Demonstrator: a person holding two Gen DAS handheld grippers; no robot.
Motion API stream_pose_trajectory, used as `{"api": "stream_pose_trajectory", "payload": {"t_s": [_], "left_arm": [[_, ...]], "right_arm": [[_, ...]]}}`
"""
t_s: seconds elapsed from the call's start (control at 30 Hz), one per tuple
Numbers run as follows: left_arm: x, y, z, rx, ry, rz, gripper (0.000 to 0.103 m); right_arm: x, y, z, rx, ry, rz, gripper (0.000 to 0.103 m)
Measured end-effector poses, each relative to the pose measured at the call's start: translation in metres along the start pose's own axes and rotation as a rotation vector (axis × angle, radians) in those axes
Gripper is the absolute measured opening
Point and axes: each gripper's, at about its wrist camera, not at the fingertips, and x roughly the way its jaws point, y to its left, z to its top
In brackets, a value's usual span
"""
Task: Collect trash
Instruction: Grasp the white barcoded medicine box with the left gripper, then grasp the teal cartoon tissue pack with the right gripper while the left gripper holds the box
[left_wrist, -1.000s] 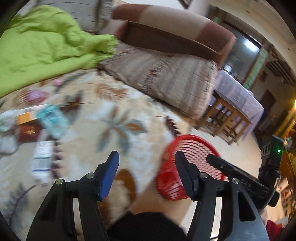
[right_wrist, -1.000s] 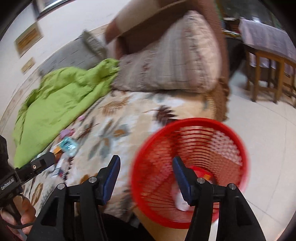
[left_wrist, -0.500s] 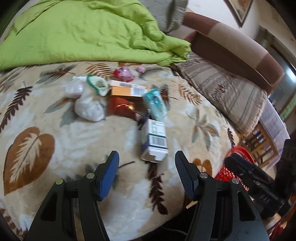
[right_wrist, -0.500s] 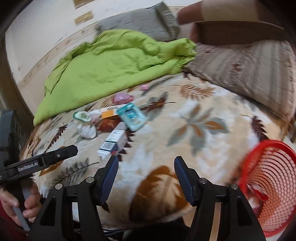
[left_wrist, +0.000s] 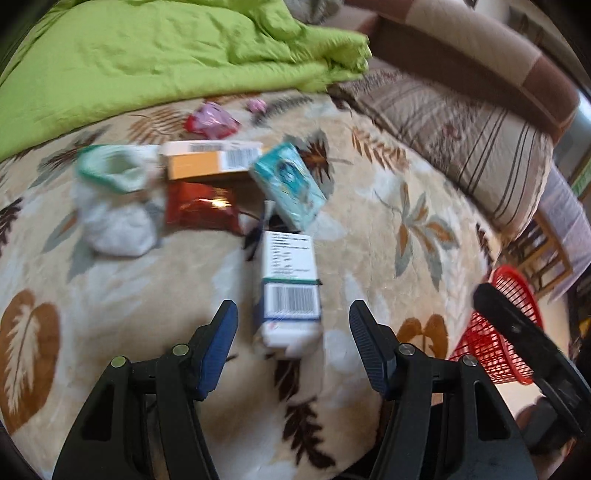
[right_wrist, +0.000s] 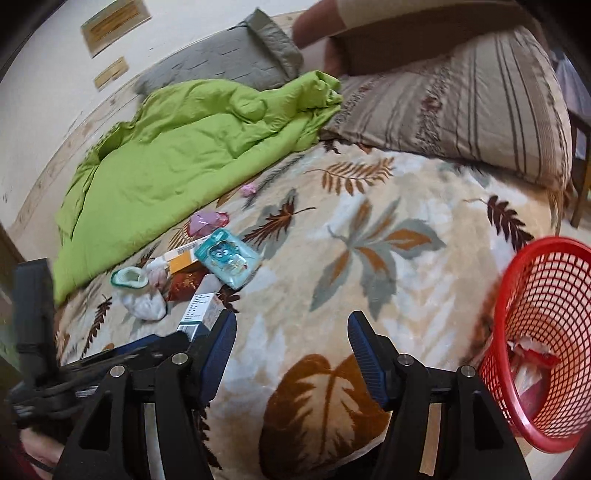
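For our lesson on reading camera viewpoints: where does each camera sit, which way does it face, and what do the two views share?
Left wrist: on the left gripper, facing the white barcoded box between its open fingers; the right gripper's tip shows at right.
Right wrist: on the right gripper, facing the leaf-patterned blanket; the left gripper shows lower left.
Shared: box, teal packet, green quilt, red basket.

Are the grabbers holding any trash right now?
No. The left hand-held gripper is open around the white box without touching it. The right hand-held gripper is open and empty.
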Motion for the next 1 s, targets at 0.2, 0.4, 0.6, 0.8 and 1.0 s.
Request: {"api": "stream_pose_trajectory", "payload": {"t_s": [0.2, 0.4, 0.6, 0.8, 1.0], "left_arm": [[0.028, 0.002, 0.003, 0.001, 0.028, 0.052, 0.033], [0.002, 0.038, -0.015, -0.056, -0.041, 0.065, 0.033], [-0.012, 0.072, -0.032, -0.089, -0.073, 0.126, 0.033], [-0.007, 0.075, -0.036, -0.079, -0.085, 0.129, 0.033], [-0.001, 0.08, -0.037, -0.099, -0.076, 0.121, 0.034]], "right_arm": [[0.005, 0.004, 0.001, -0.019, 0.026, 0.043, 0.067], [0.028, 0.027, 0.005, -0.129, 0.126, 0.138, 0.067], [0.066, 0.071, 0.024, -0.366, 0.149, 0.162, 0.08], [0.131, 0.094, 0.051, -0.497, 0.235, 0.135, 0.081], [0.177, 0.096, 0.062, -0.527, 0.302, 0.098, 0.081]]}}
